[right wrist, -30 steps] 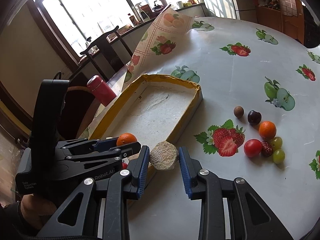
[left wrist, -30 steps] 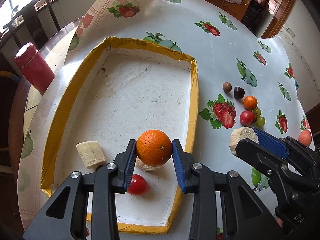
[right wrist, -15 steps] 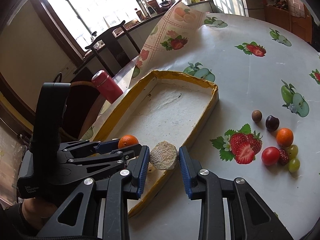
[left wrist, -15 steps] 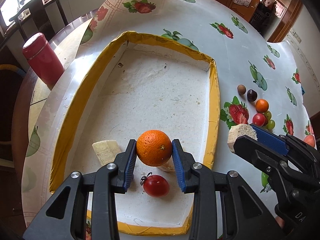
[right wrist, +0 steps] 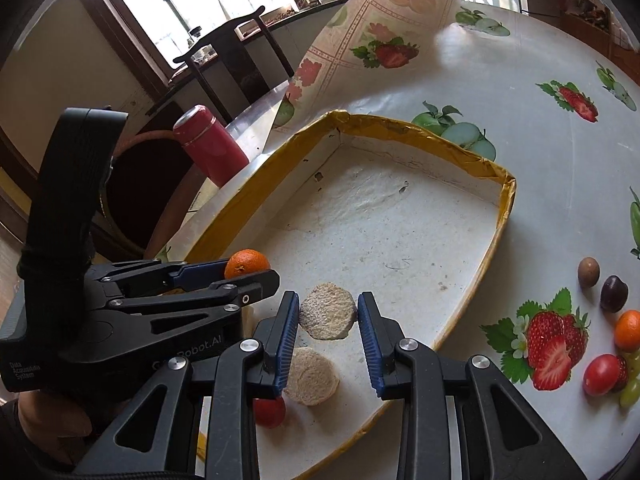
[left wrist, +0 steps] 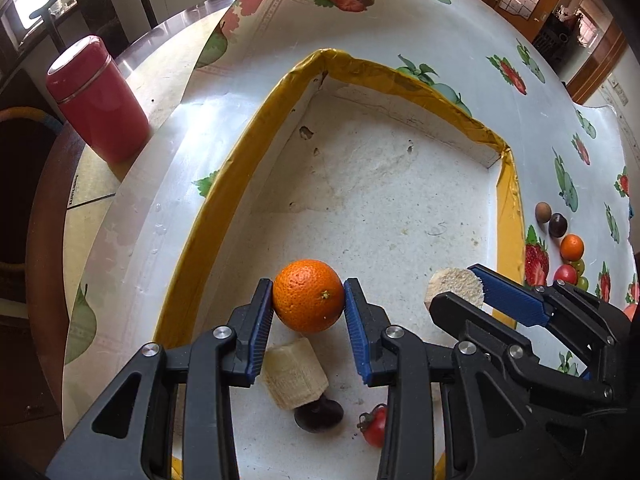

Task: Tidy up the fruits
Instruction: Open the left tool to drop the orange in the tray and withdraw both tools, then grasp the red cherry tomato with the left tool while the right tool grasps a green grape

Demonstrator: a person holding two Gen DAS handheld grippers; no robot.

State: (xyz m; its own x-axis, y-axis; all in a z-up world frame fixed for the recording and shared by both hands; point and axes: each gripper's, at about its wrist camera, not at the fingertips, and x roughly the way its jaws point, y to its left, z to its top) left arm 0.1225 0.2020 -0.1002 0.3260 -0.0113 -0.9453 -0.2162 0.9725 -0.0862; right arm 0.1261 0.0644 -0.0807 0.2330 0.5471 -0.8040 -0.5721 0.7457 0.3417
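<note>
My left gripper (left wrist: pixel 308 312) is shut on an orange (left wrist: pixel 308 296) and holds it above the near part of a yellow-rimmed white tray (left wrist: pixel 240 168). My right gripper (right wrist: pixel 328 320) is shut on a beige round slice (right wrist: pixel 328 311), also above the tray (right wrist: pixel 400 124). It shows in the left wrist view (left wrist: pixel 456 286) too. In the tray lie a beige block (left wrist: pixel 294 374), a dark fruit (left wrist: pixel 319 416), a cherry tomato (left wrist: pixel 376 426) and another beige slice (right wrist: pixel 312 376).
A red flask (left wrist: pixel 98 100) stands left of the tray. Several small fruits lie on the tablecloth to the right: a brown one (right wrist: pixel 589 271), a dark one (right wrist: pixel 614 299), a small orange (right wrist: pixel 628 330), a tomato (right wrist: pixel 601 374), grapes (right wrist: pixel 632 388).
Both grippers have moved forward and left over the tray with their loads. The right gripper's slice, earlier outside the tray's right rim, is now above its floor.
</note>
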